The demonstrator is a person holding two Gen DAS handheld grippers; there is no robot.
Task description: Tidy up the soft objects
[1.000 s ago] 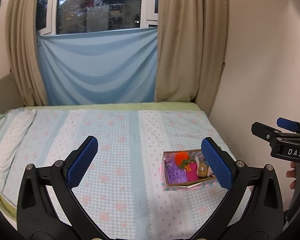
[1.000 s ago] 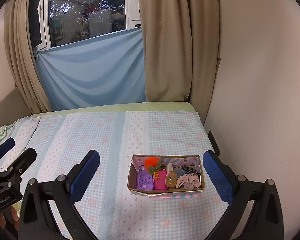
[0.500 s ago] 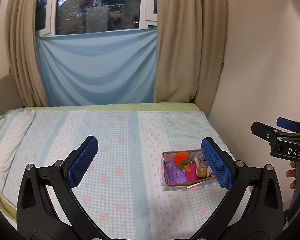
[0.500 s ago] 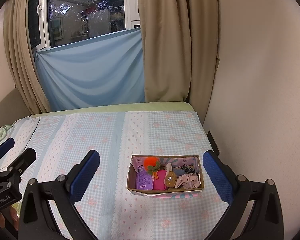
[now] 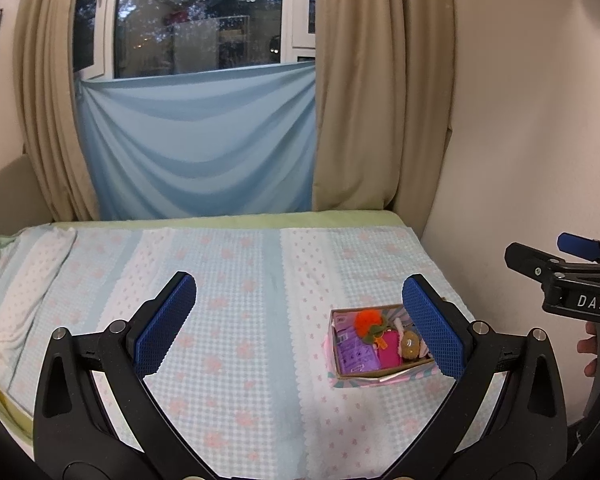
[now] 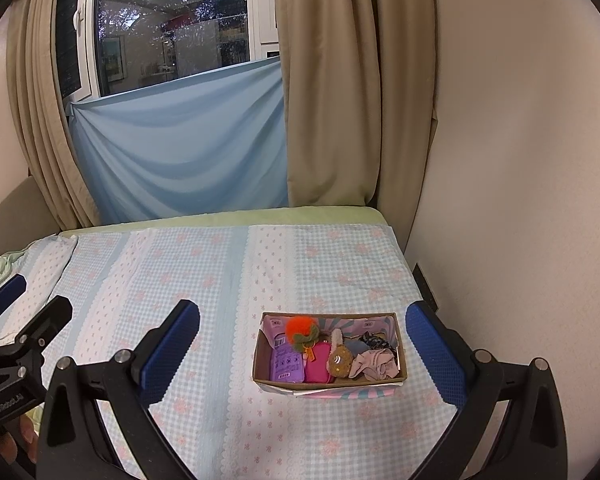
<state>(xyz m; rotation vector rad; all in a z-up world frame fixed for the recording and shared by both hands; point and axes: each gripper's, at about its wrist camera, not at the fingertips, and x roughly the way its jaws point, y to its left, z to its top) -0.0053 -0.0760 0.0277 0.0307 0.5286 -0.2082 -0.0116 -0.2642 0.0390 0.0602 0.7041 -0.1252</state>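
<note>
A small cardboard box (image 6: 284, 385) stands on the bed near its right side; it also shows in the left wrist view (image 5: 364, 381). It holds an orange plush (image 6: 300, 326), a purple packet (image 6: 286, 364), a pink item (image 6: 318, 366), a brown plush (image 6: 339, 360) and crumpled cloth (image 6: 374, 363). My left gripper (image 5: 300, 324) is open and empty, above the bed, left of the box. My right gripper (image 6: 306, 346) is open and empty, held back above the box.
The bed has a checked light-blue cover (image 6: 220, 280) with pink flowers. A wall (image 6: 520, 200) runs along its right side. Beige curtains (image 6: 332, 100) and a blue sheet (image 6: 180, 148) hang at the window behind. Rumpled bedding (image 5: 16, 280) lies at the left.
Both views have drawn back very slightly from the box. Nothing was taken hold of or let go.
</note>
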